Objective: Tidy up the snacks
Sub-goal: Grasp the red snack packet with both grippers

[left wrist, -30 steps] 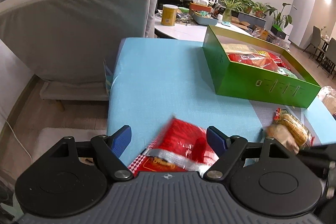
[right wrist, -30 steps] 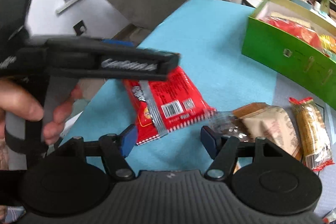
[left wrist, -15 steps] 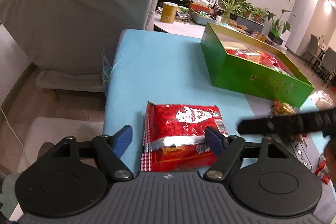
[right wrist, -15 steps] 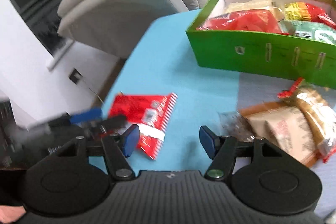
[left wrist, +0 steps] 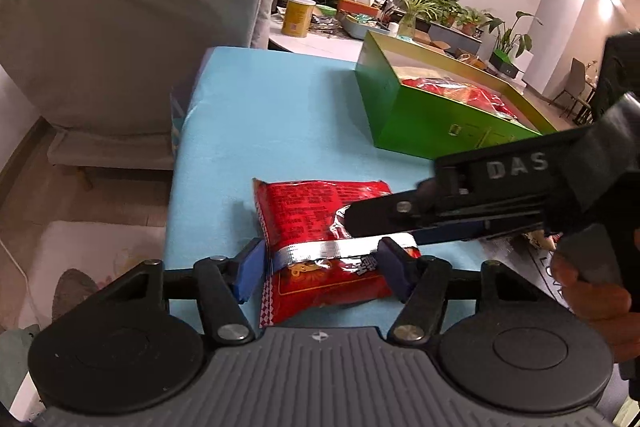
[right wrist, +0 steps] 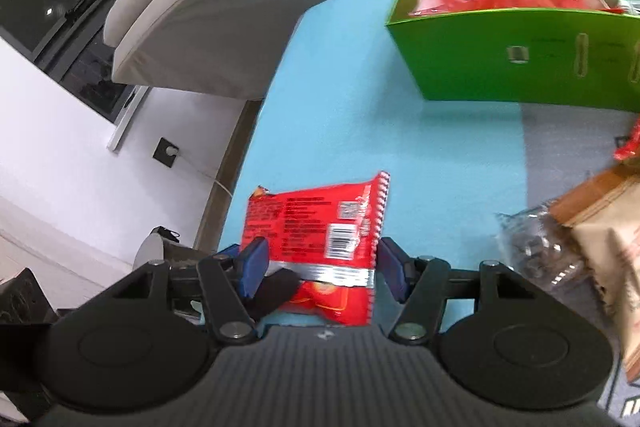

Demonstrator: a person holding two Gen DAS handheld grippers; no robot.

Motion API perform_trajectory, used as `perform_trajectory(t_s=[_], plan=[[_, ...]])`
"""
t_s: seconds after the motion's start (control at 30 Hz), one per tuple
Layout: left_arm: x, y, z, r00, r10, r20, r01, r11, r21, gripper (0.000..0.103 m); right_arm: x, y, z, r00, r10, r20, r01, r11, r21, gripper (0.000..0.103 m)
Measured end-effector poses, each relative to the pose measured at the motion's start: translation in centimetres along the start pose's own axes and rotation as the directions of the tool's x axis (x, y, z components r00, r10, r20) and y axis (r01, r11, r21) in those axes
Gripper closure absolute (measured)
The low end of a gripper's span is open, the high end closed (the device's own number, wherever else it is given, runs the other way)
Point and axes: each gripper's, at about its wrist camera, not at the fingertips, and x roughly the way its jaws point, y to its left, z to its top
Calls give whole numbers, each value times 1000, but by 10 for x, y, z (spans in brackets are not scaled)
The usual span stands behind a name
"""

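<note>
Left tool (left wrist: 320,261) closing, glossy red snack packet (left wrist: 320,223) between pads, grip unclear. Right tool (right wrist: 318,271) wide, straddling it. Green box (right wrist: 516,39) ahead part-filled; packets remain on table (right wrist: 400,131).

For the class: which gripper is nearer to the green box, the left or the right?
Neither is clearly nearer. The left gripper is closing around the red snack packet; the right gripper straddles that packet too, open. The green box sits beyond both.
</note>
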Motion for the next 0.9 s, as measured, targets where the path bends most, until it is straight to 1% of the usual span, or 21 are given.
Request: perform_trajectory(t_s=[0.07, 0.13, 0.2, 0.33, 0.5, 0.7, 0.9], plan=[[-1, -5, 1, 1000, 10, 3, -10, 1000, 10, 51, 2, 3, 0, 1000, -7, -3, 7, 1000, -18, 38], [-2, -12, 3, 1000, 28, 8, -29, 999, 30, 52, 1, 5, 0, 1000, -18, 5, 18, 999, -40, 45], [-6, -18, 6, 999, 28, 22, -29, 999, 43, 52, -3, 6, -2, 1000, -16, 20, 17, 999, -52, 48], [-16, -34, 17, 998, 16, 62, -20, 997, 74, 52, -21, 4, 0, 997, -1, 71, 5, 999, -53, 49], [-28, -62, 37, 993, -13, 118, -3, 991, 131, 51, -55, -1, 6, 988, 17, 157, -9, 998, -56, 49], [-31, -100, 65, 985, -64, 160, 33, 981, 190, 51, -96, -13, 20, 966, 27, 256, -19, 999, -34, 49], [-29, -136, 79, 975, -102, 197, 52, 968, 246, 50, -129, -25, 30, 940, 21, 340, -14, 1000, -22, 49]])
